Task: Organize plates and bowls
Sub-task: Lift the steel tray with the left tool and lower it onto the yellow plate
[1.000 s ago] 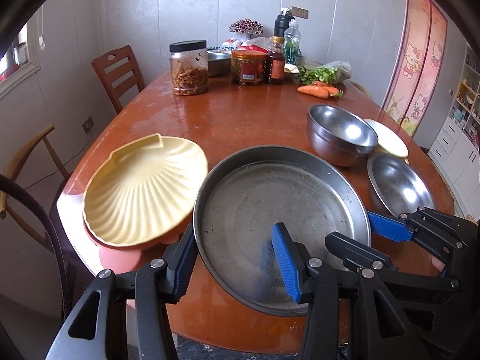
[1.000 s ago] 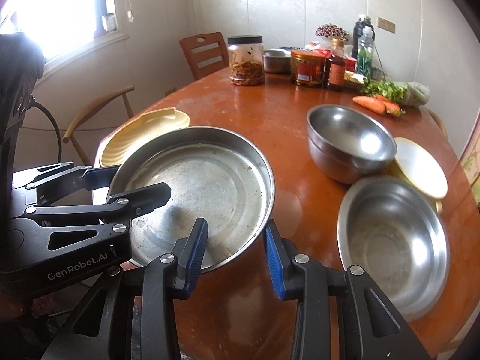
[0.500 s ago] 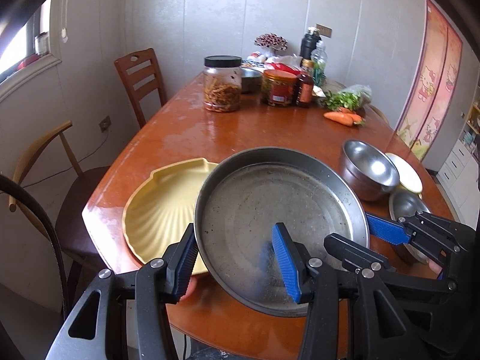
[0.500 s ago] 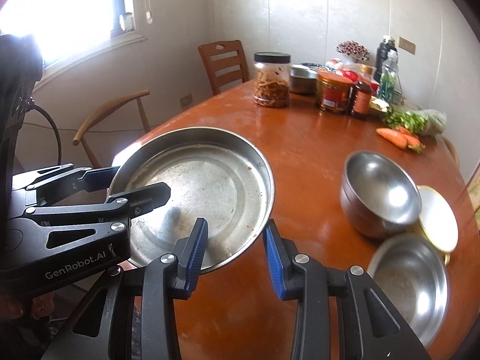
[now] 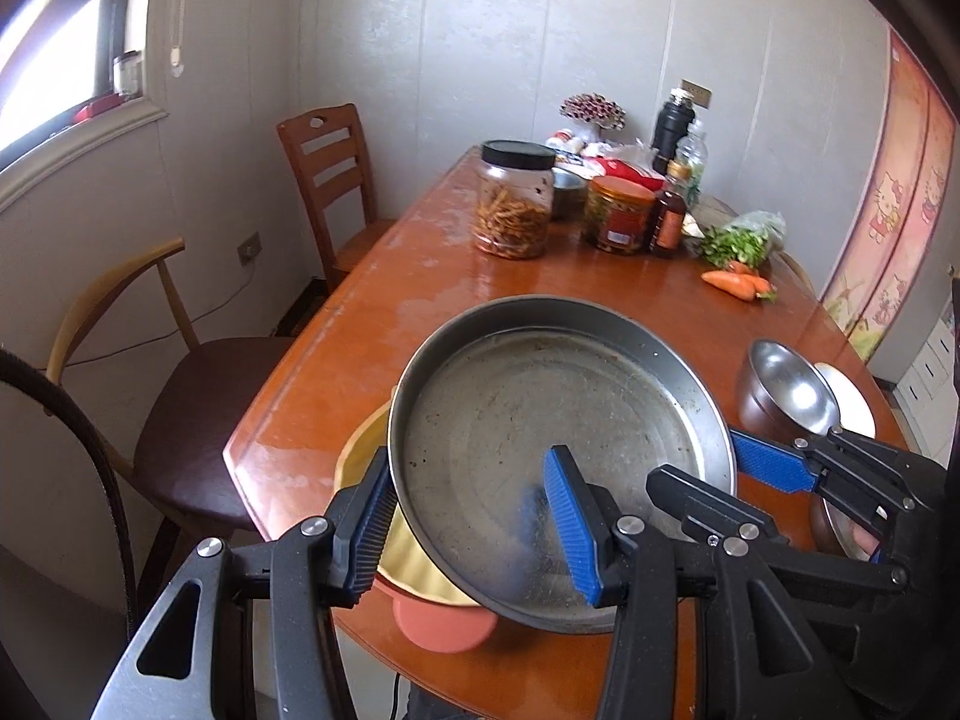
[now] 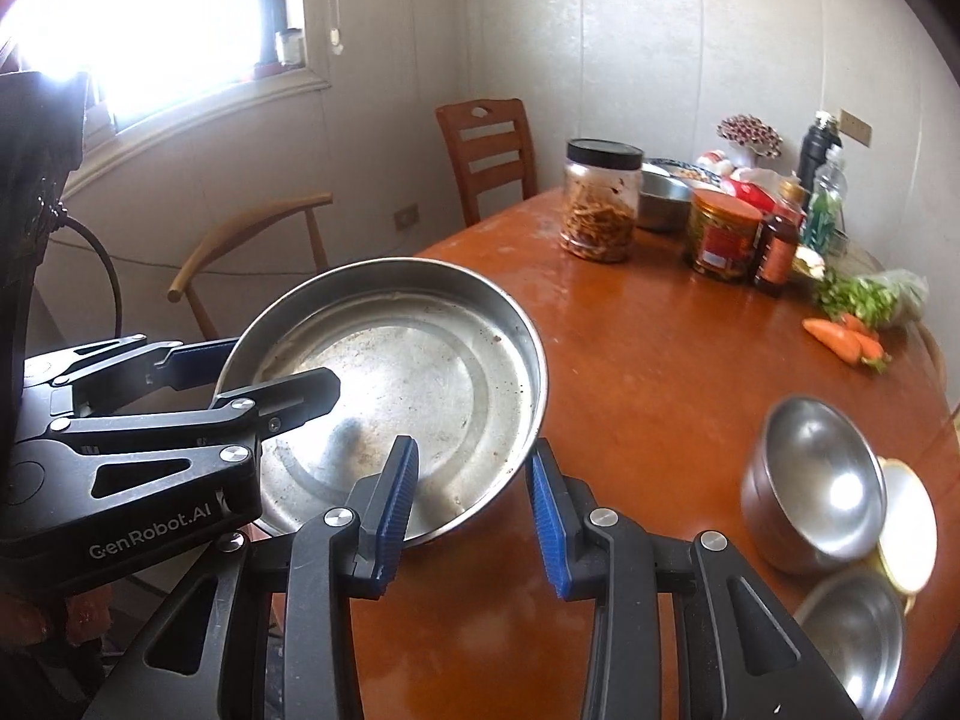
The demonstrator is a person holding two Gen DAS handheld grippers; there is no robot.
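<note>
A large round steel pan (image 5: pixel 558 420) is held in the air above the table's near corner, over a yellow shell-shaped plate (image 5: pixel 414 570) that rests on an orange dish (image 5: pixel 444 624). My left gripper (image 5: pixel 474 528) is shut on the pan's near rim, one finger inside and one outside. My right gripper (image 6: pixel 471 504) is shut on the pan's (image 6: pixel 408 384) rim at its right side. A deep steel bowl (image 6: pixel 822 486), a shallow steel bowl (image 6: pixel 852 642) and a small cream plate (image 6: pixel 909 516) sit on the table's right side.
The wooden table (image 5: pixel 540 282) carries a noodle jar (image 5: pixel 516 198), a red tin (image 5: pixel 618 213), bottles, greens and carrots (image 5: pixel 735 282) at the far end. Two chairs (image 5: pixel 180 360) stand along the left side. A window is at the left.
Both grippers have lifted the steel pan up and toward the left, so it now hangs over the shell plate. The table and bowls look farther below.
</note>
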